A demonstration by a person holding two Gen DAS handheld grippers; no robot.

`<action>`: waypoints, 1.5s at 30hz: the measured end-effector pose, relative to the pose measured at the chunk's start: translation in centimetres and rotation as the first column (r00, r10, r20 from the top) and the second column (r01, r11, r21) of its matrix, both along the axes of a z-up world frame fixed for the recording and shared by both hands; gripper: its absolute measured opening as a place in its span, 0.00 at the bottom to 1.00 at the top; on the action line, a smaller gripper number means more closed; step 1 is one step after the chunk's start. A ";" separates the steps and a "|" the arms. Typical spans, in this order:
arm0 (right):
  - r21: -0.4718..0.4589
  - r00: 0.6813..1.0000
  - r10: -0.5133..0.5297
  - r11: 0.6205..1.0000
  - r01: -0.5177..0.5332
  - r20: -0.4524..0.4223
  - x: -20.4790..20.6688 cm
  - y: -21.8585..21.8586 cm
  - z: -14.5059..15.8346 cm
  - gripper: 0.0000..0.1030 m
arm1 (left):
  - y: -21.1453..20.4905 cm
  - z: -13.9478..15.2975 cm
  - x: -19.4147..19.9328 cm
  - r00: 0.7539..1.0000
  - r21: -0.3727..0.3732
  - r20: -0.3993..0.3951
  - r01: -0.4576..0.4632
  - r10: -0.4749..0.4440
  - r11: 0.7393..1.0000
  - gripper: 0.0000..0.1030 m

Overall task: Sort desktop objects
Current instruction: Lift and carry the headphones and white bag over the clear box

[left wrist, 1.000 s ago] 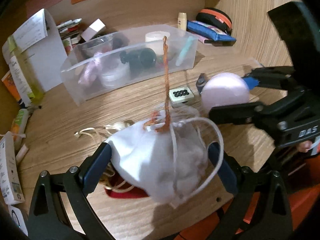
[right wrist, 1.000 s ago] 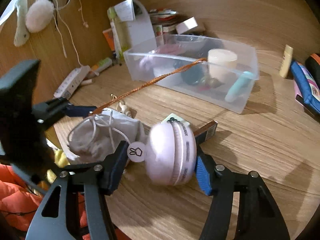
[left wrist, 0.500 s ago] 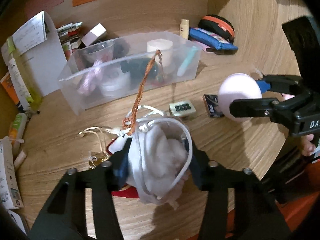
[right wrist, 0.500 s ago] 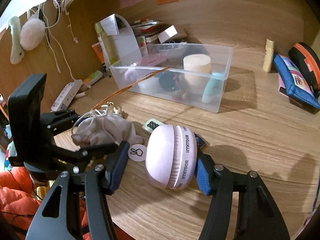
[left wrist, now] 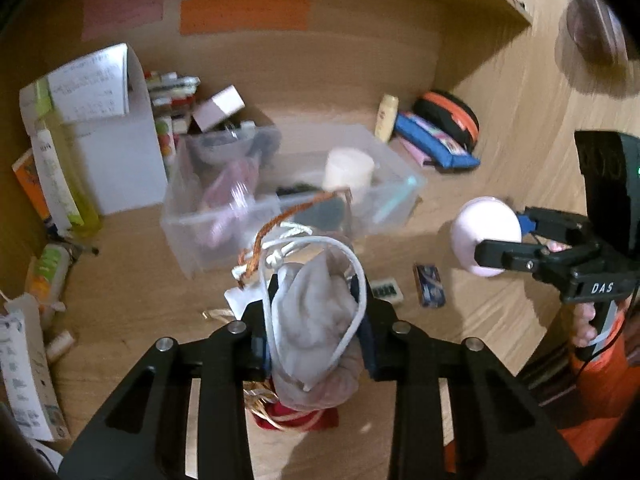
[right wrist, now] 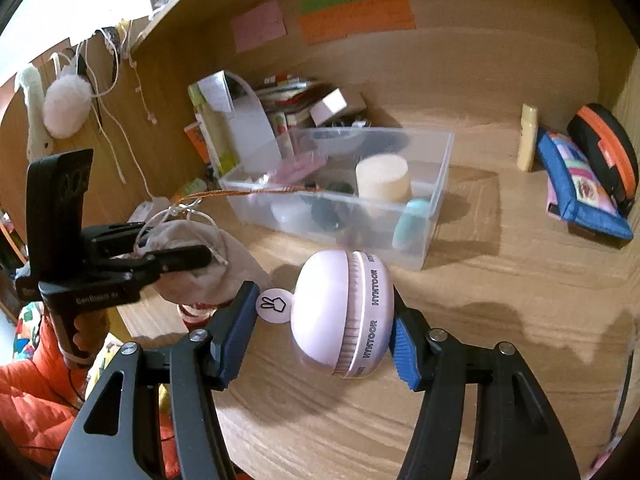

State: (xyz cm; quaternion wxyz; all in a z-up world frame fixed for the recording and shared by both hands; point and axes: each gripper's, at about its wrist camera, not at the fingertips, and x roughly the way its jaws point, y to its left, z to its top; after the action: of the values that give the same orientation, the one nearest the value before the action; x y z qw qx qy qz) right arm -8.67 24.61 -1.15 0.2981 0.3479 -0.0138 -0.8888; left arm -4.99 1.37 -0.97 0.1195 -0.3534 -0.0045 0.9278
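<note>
While both grippers hang above the desk (right wrist: 500,280), the clear bin (right wrist: 434,216) lies ahead: left gripper (left wrist: 314,308) clenches the cloth pouch (left wrist: 316,316), right gripper (right wrist: 320,332), nearer, grasps the pink round case (right wrist: 340,312).

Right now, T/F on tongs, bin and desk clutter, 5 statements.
1. The left tongs are shut on the white drawstring pouch. True.
2. The right tongs are open and hold nothing. False: they are shut on the pink round case.
3. The orange braided cord runs from the pouch to the clear plastic bin. True.
4. The cream cylinder stands on the desk outside the bin. False: it stands inside the bin.
5. The blue pencil case lies inside the bin. False: it lies on the desk to the right of the bin, beside the black and orange case.
</note>
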 end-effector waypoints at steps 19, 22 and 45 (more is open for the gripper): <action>-0.028 0.999 -0.045 0.999 0.045 -0.021 -6.1 0.4 2.5 0.55 | -1.8 5.0 -7.6 1.000 0.079 -0.023 0.015 -0.013 0.997 0.32; -0.027 0.998 -0.052 0.998 0.052 -0.017 -7.6 0.1 2.9 0.55 | -2.5 5.1 -9.3 1.000 0.087 -0.019 -0.011 0.013 0.996 0.32; 0.102 0.997 -0.016 0.995 0.008 0.073 -17.1 -9.6 -0.3 0.55 | -6.2 2.1 -15.5 0.994 0.083 -0.017 -0.105 0.107 0.991 0.27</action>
State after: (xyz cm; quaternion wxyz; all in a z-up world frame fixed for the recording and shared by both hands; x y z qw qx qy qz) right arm -25.81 15.01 -1.45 0.2739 0.3951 0.0185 -0.8766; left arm -20.53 -4.85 1.14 0.0847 -0.3375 -0.0600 0.9356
